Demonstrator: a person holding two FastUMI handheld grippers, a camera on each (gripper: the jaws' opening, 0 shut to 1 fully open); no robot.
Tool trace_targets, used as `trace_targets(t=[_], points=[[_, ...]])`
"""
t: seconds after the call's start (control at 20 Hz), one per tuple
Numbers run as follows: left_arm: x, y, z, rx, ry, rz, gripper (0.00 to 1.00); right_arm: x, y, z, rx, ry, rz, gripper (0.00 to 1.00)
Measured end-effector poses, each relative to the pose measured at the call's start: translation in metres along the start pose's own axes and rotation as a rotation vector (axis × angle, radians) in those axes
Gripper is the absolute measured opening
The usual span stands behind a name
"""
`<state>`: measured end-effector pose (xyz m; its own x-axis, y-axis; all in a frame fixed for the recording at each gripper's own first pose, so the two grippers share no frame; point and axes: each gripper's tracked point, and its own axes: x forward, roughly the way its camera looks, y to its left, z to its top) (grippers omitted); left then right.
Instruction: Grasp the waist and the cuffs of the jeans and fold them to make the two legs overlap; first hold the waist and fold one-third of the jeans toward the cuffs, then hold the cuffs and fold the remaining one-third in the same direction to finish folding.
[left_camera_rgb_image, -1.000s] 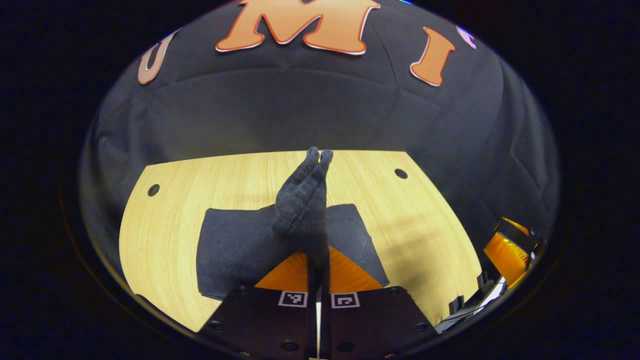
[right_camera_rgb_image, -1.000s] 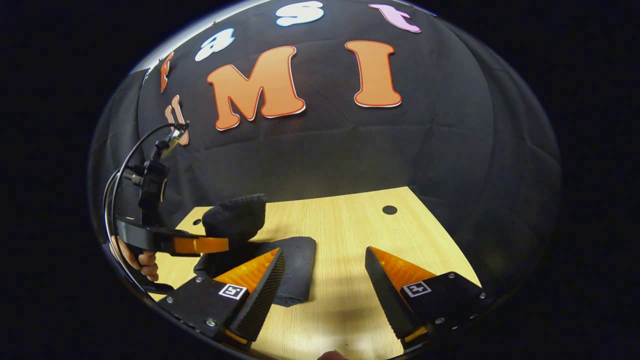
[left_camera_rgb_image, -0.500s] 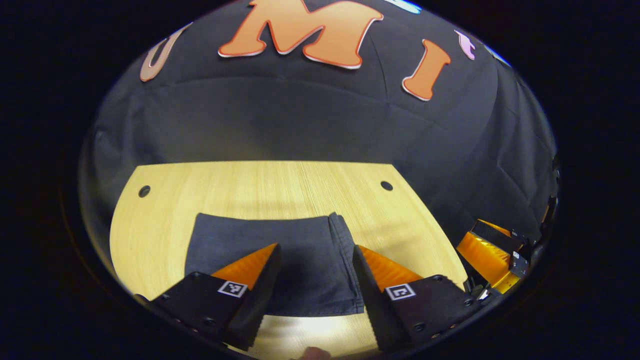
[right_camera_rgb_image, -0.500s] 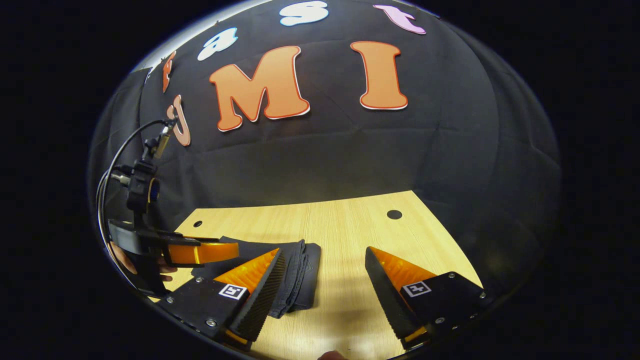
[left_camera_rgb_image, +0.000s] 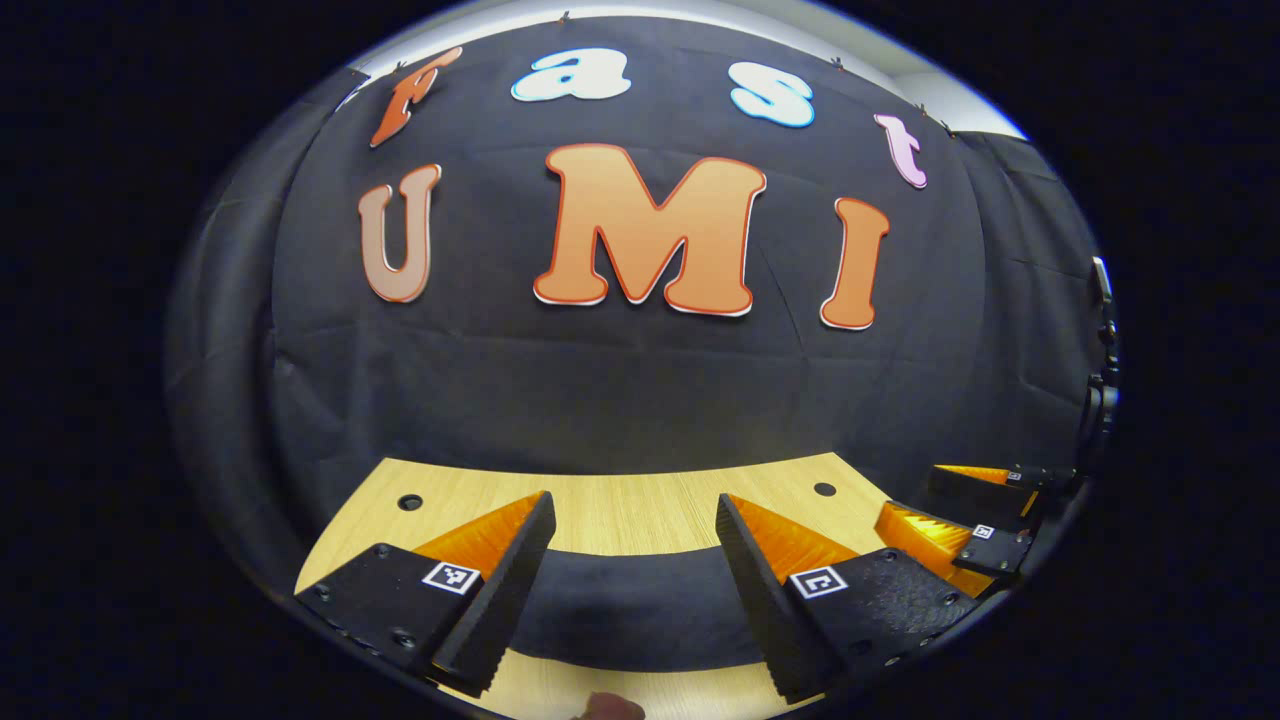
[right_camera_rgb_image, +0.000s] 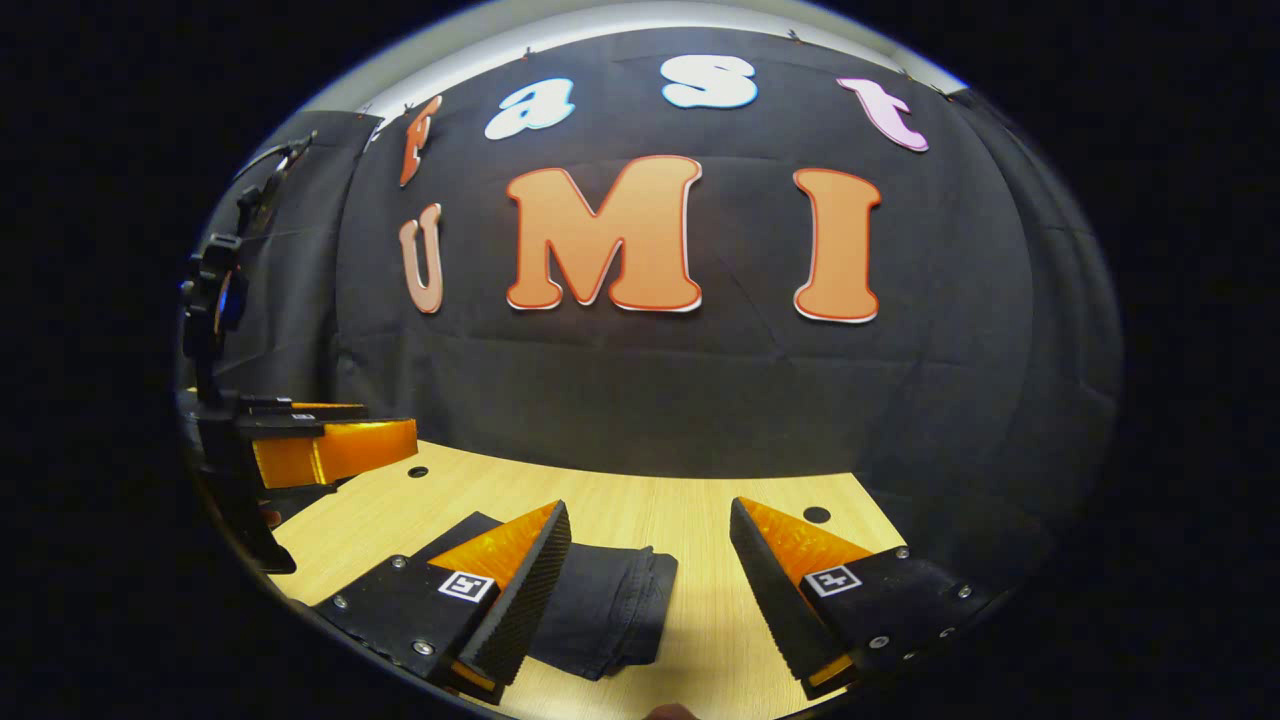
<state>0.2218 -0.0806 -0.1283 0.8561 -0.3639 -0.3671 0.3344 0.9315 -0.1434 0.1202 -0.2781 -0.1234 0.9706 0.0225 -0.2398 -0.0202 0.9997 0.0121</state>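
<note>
Jeans (left_camera_rgb_image: 630, 610) lie as a compact dark bundle on the desk (left_camera_rgb_image: 620, 510), seen between the spread fingers of the left gripper (left_camera_rgb_image: 635, 590), which holds nothing and hangs above the cloth near the desk's near edge. In the right gripper view, the right gripper (right_camera_rgb_image: 650, 590) is likewise spread and empty, with the bundle's layered end just inside its left-hand finger and bare wood under the rest of the gap. Beyond, round holes mark the desk's far corners, with the booth's black wall behind. Judging by the stacked layers, the final third looks already folded over, so the folding seems finished. What remains is probably only to draw both grippers clear without snagging or disturbing the bundle.
</note>
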Motion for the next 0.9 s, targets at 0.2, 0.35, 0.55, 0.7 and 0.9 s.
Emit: trace_targets(t=[0.2, 0.35, 0.55, 0.7, 0.9], points=[[-0.046, 0.019, 0.024, 0.028, -0.126, 0.099, 0.99, -0.008, 0.024, 0.017, -0.025, -0.055, 0.051, 0.96], [-0.071, 0.021, 0.049, 0.08, -0.356, 0.128, 0.98, -0.015, 0.048, 0.03, -0.044, -0.129, 0.131, 0.97], [-0.084, 0.036, 0.024, 0.066, -0.321, 0.155, 0.97, -0.02, 0.057, 0.043, -0.102, -0.224, 0.137, 0.96], [-0.09, 0.046, 0.022, 0.067, -0.311, 0.186, 0.98, -0.02, 0.065, 0.04, -0.086, -0.219, 0.159, 0.97], [-0.091, 0.044, 0.016, 0.115, -0.294, 0.209, 0.98, -0.023, 0.065, 0.037, -0.053, -0.21, 0.16, 0.98]])
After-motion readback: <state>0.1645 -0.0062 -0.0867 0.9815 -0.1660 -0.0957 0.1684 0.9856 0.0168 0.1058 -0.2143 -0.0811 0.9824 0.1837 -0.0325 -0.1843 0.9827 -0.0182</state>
